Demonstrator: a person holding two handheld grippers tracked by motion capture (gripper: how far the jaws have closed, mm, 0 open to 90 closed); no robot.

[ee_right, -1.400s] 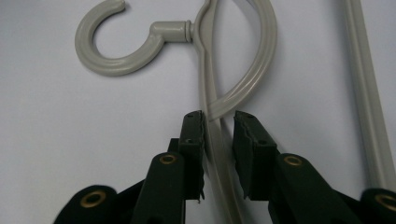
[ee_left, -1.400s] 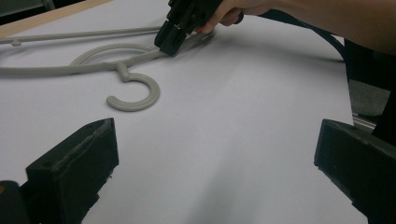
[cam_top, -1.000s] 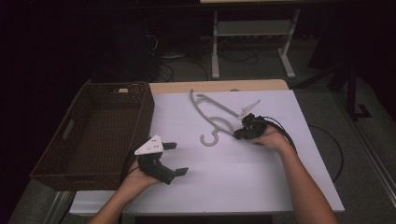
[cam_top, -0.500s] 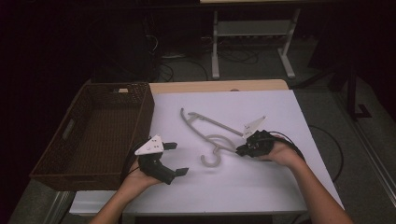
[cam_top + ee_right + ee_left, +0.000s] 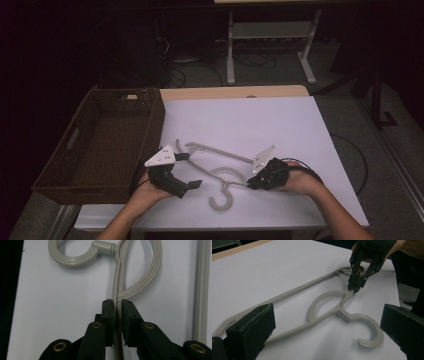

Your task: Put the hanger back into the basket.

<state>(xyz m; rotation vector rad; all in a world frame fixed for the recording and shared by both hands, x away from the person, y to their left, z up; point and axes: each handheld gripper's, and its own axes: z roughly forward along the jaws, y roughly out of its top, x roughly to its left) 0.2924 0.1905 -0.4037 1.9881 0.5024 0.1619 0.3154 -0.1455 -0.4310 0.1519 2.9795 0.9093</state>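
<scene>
Dark floor and a metal stand fill the upper part of the high view, and below them a white table (image 5: 280, 125) takes up the middle of the frame. At its left edge sits a brown wicker basket (image 5: 55, 167) with nothing visible inside it.

On the white surface, in the lower middle of the high view, lies a grey plastic hanger (image 5: 220, 172), flat, its hook curling toward the bottom edge and its long bar running up and left toward the basket. It is near the basket but apart from it.

At lower right the right gripper (image 5: 250, 184) has its jaws pressed on the hanger's thin shoulder rail just beside the loop at the neck; the right gripper view shows the two black jaws squeezing that rail between them. At lower left the left gripper (image 5: 190, 170) rests with its jaws spread wide, holding nothing; in the left gripper view the hanger's left end (image 5: 227, 325) lies just ahead of its left jaw.

Judging by the layout, the hanger seems meant for the basket. The grasp is made; the lift, the carry leftward and the placing inside all appear left to do.
</scene>
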